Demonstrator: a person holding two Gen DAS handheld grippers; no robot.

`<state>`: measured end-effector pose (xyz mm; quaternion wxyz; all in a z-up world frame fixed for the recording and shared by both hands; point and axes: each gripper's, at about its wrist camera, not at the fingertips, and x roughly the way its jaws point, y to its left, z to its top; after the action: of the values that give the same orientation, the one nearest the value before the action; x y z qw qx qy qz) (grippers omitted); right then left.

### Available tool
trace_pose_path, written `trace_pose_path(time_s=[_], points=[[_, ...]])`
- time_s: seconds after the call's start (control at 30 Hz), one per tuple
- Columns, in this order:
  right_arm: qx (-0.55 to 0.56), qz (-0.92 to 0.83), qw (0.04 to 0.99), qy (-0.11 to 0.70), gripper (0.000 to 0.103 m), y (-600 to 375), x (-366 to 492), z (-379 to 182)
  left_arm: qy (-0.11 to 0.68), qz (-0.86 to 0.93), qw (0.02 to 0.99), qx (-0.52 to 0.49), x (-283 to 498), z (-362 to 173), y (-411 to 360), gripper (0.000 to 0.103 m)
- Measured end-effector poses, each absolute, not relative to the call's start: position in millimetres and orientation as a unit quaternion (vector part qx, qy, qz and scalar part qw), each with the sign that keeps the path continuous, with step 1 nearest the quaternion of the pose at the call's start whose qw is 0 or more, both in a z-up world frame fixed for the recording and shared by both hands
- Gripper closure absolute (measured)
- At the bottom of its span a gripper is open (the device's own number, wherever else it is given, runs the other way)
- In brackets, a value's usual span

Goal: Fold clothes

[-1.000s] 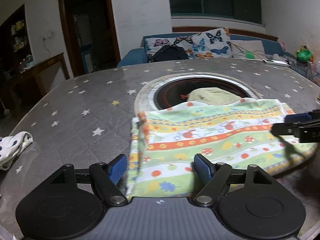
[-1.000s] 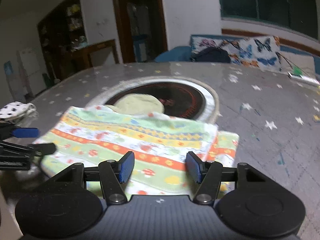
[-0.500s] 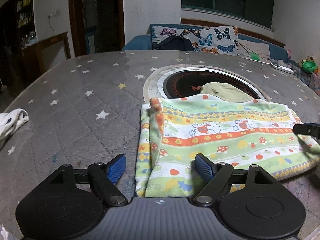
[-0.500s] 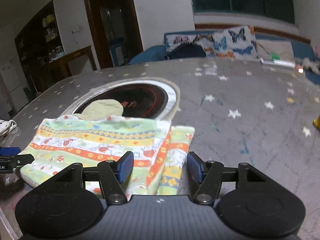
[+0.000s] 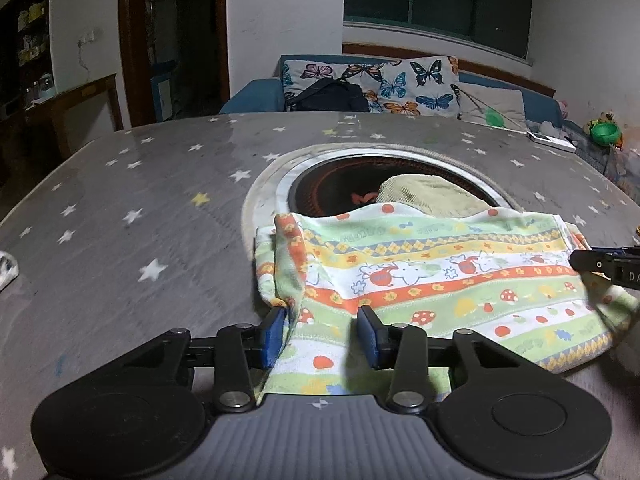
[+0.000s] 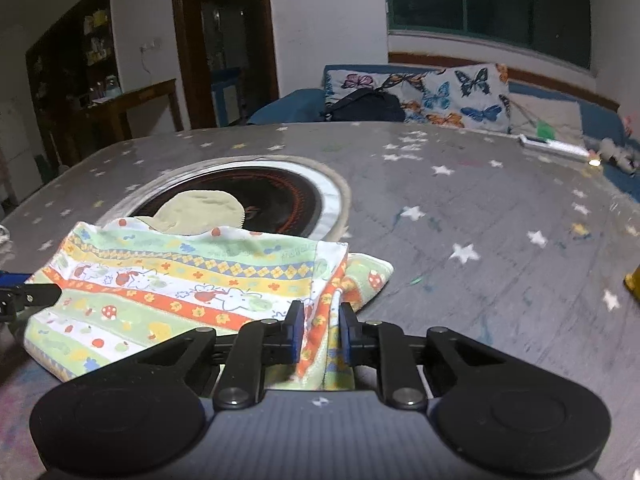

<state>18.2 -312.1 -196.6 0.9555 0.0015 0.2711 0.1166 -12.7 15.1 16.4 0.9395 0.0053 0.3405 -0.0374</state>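
A folded cloth [image 5: 440,276] with green, orange and yellow cartoon stripes lies on the grey star-patterned table [image 5: 140,208]. My left gripper [image 5: 321,336] straddles its near left corner. Its jaws are closing; the left pad touches the folded edge, but the fabric between lies unpinched. In the right wrist view the cloth [image 6: 180,276] reaches to my right gripper [image 6: 321,332], whose jaws are closing and squeeze the bunched right edge between the blue pads. Each gripper shows at the other view's margin: the right gripper [image 5: 600,266] and the left gripper [image 6: 28,294].
A round black cooktop [image 5: 340,184] is set into the table behind the cloth, with a pale yellow-green cloth [image 5: 424,194] on it. A white spotted garment [image 5: 6,270] lies at the far left. A sofa [image 5: 400,84] with a black bag [image 5: 332,96] stands beyond.
Both grippers have slid outward to the cloth's two ends and narrowed their jaws. The right edge of the cloth is now bunched up between the right pads.
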Motion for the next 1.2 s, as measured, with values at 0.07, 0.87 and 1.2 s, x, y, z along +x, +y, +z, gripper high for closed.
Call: trace_pose_path(time_s=[0.07,0.87,1.2], points=[[-0.003,0.105,0.958,0.268,0.086,-315.7,23.2,-196.5,0.340,-0.040,0.940,0.005,-2.9,15.8,7.7,0.060],[0.010,0.074,0.966,0.249,0.028,-366.0,6.3,-191.9,0.308,0.029,0.951,-0.002,-14.0,26.0,45.7,0.024],[0.046,0.016,0.971,0.235,0.019,-404.1,-4.6,-190.9,0.333,0.107,0.937,-0.017,-10.6,11.4,84.7,0.016]])
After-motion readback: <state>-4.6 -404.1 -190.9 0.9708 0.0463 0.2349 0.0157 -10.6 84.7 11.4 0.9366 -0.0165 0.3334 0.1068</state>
